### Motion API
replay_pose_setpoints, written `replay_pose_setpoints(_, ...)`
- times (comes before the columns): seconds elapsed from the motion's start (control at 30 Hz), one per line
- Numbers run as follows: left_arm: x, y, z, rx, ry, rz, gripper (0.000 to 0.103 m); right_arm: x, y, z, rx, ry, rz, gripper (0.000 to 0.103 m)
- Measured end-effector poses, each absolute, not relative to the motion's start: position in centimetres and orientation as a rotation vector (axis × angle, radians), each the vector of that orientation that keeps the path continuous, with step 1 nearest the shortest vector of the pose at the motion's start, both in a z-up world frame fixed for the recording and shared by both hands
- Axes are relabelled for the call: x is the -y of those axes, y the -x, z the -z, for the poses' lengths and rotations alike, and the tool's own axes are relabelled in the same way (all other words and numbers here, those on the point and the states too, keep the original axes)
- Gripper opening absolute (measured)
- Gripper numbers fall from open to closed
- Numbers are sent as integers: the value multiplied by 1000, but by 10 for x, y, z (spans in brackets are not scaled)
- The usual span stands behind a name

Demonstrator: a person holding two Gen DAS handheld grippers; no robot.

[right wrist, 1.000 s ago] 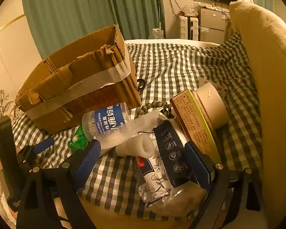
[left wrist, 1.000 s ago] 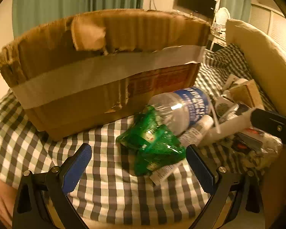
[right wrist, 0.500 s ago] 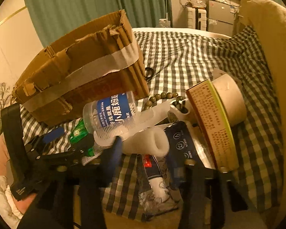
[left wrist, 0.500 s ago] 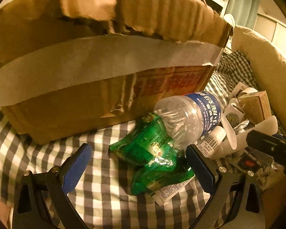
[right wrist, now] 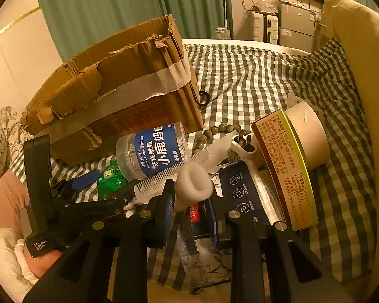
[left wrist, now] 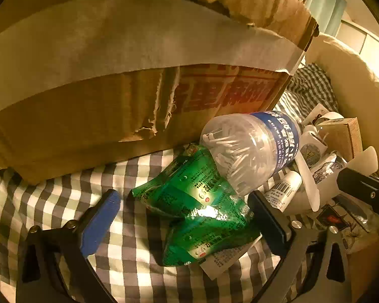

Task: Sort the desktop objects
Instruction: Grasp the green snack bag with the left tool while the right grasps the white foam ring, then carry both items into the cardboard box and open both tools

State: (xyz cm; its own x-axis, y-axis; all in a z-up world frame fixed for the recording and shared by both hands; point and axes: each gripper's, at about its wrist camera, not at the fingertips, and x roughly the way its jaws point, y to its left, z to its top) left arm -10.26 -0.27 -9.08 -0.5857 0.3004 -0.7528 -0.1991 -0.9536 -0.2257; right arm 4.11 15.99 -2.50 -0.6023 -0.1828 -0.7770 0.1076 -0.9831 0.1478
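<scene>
Checked cloth [left wrist: 63, 202]; green packet [left wrist: 197, 207] between wide left jaws.

Left tool [left wrist: 184, 217] gapes wide; right tool [right wrist: 193, 209] has been closing.

Surface is a bed with a green-and-white checked cover [right wrist: 265, 80], rumpled toward the far right. Sitting on it: torn cardboard box [right wrist: 118, 88] with a band of tape, far left. Just in front of the box, a green foil packet [left wrist: 197, 207] flat on the cover. String of dark beads [right wrist: 214, 132] and a black ring-shaped item [right wrist: 203, 98] near the box's right corner. A cluttered pile of small items right of the packet.
</scene>
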Motion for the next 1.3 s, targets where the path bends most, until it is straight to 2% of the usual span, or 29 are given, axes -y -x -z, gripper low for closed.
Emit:
replay_pose_setpoints(0.1, -1, 94, 86, 91, 1216, -2565, 75, -160, -42, 23, 133, -1298, 2676, 23)
replay_pose_setpoints(0.13, 0, 92, 84, 75, 1215, -2556, 70, -159, -43, 22, 131, -1289, 2678, 21)
replay_pose_setpoints(0.17, 1, 90, 83, 77, 1216, -2529, 52, -157, -45, 21, 126, -1277, 2677, 20)
replay_pose_setpoints(0.3, 12, 82, 79, 72, 1217, -2545, 34, -151, -49, 17, 81, -1247, 2674, 19)
replay_pose_setpoints(0.67, 30, 67, 58, 143, 1131, -2604, 33, -145, -70, -3, 43, -1147, 2706, 19)
replay_pose_setpoints(1.3, 15, 24, -3, -22, 904, -2673, 33, -132, -110, -42, 24, -1052, 2734, 19)
